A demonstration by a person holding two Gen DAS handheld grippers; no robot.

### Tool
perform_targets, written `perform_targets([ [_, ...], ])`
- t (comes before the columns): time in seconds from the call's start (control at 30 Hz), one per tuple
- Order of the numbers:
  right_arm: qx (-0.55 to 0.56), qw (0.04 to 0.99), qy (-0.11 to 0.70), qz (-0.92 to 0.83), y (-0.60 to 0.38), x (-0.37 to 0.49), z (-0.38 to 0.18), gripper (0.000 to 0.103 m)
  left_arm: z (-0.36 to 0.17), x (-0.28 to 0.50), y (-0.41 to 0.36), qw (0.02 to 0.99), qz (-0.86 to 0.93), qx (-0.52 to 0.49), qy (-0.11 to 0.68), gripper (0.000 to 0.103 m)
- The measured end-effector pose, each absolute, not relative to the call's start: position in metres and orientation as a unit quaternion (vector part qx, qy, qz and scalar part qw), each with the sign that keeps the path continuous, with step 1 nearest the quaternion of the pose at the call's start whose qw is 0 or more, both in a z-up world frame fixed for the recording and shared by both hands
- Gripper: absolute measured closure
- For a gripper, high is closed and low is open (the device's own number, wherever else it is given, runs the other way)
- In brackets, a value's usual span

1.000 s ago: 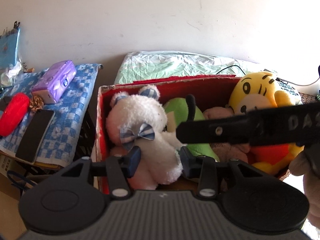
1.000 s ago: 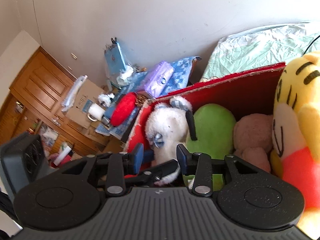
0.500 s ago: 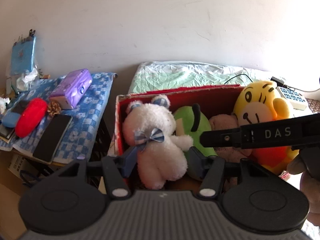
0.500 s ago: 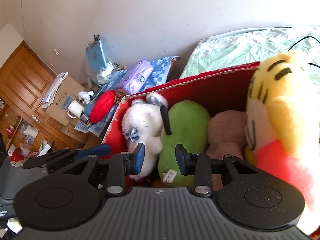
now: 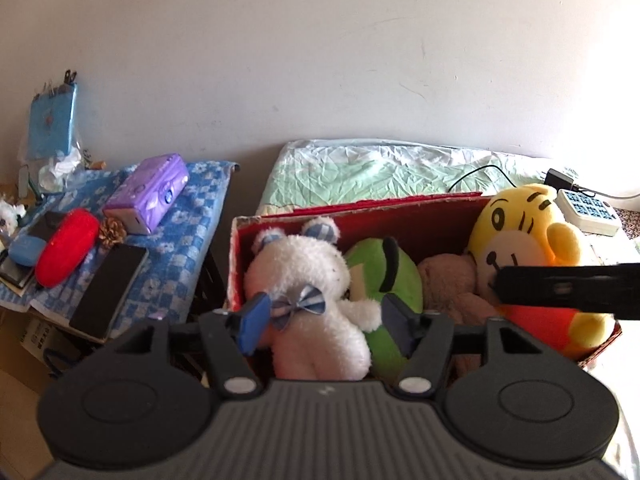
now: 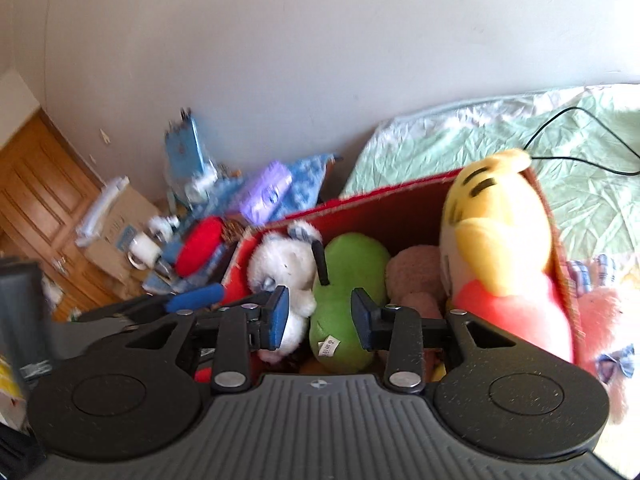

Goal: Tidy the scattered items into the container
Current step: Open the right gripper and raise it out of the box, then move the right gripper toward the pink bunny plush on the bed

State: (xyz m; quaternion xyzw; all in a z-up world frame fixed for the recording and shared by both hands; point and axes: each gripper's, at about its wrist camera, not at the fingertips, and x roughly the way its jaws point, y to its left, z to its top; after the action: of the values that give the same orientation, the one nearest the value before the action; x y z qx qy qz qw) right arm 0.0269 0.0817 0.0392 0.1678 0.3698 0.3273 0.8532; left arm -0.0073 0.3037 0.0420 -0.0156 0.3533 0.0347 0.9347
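My left tool has just been opening and now stands wide around the white bear, unpressed, inside the red box. My right tool gapes empty above it. Withdrawing carelessly could snag fur and tip the bear out.

Red cardboard box on the bed holds white bear, green plush, tan plush, apparently slumped, and upright yellow tiger.
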Motion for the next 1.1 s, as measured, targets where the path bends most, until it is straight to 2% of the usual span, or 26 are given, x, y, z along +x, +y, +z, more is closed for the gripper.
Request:
perform_targets([
  [0.03,0.175,0.856,0.362,0.326,0.075,0.023,0.041,0.063,0.044,-0.008,0.301,0.936,0.037,-0.013,0.35,0.026],
  [0.1,0.19,0.859,0.349,0.323,0.061,0.017,0.043,0.063,0.049,-0.01,0.295,0.938,0.043,-0.004,0.344,0.012],
  [0.17,0.202,0.859,0.344,0.321,0.046,0.015,0.044,0.063,0.053,-0.014,0.289,0.941,0.048,-0.002,0.335,0.005],
  [0.47,0.199,0.856,0.339,0.335,-0.014,0.02,0.046,0.062,0.073,-0.03,0.244,0.94,0.048,-0.038,0.337,0.006],
  [0.57,0.193,0.858,0.343,0.331,-0.041,0.023,0.045,0.062,0.082,-0.036,0.22,0.941,0.024,-0.056,0.332,0.012],
  [0.7,0.195,0.857,0.36,0.314,-0.08,0.029,0.034,0.062,0.088,-0.042,0.174,0.944,-0.008,-0.059,0.323,0.012],
  [0.83,0.191,0.845,0.396,0.304,-0.105,0.037,0.017,0.056,0.081,-0.053,0.12,0.944,-0.047,-0.04,0.324,0.015],
  [1.1,0.191,0.808,0.461,0.314,-0.142,0.066,-0.012,0.055,0.046,-0.057,0.027,0.929,-0.123,0.012,0.348,0.019],
])
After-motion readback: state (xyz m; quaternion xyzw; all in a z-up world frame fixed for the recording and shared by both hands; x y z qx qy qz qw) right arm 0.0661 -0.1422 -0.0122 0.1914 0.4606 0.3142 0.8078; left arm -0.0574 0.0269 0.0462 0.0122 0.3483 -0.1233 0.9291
